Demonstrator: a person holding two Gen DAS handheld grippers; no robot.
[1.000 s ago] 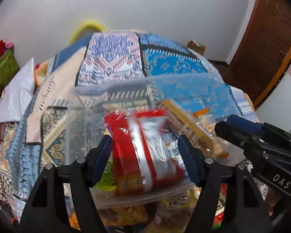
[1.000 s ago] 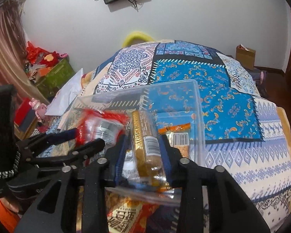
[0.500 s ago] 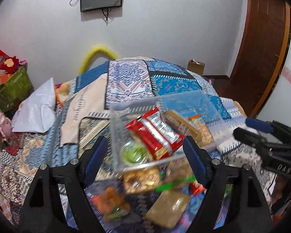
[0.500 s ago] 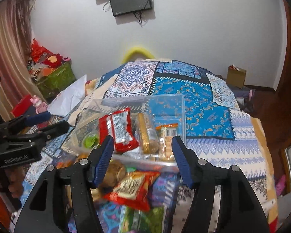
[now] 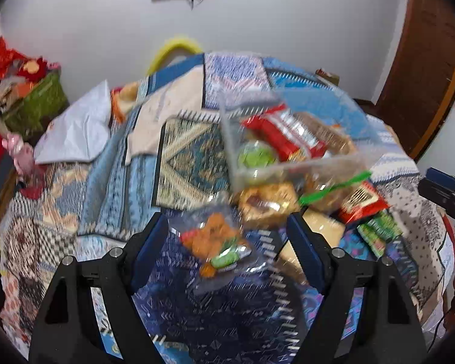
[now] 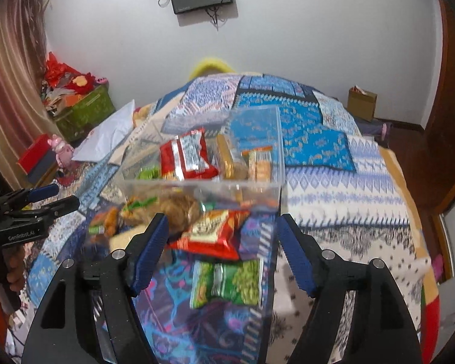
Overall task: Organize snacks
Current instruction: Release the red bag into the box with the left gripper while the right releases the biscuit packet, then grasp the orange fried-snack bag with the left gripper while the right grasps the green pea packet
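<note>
- Left view is motion-blurred; loose packets (image 5: pixel 364 200) below the clear container (image 5: pixel 288 139) at centre right are hard to identify
- Left gripper (image 5: pixel 227 251): jaws apart, empty
- Right gripper (image 6: pixel 221 251): jaws just opening, nothing gripped
- Only the right view resolves the green packet (image 6: pixel 227 282) at lower centre

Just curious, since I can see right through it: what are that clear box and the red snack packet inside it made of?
The clear rectangular box looks like thin glossy plastic: the quilt pattern shows through its walls. The red snack packet seems a shiny plastic or foil film, judging by its crinkles, silvery band and crimped ends.
</note>
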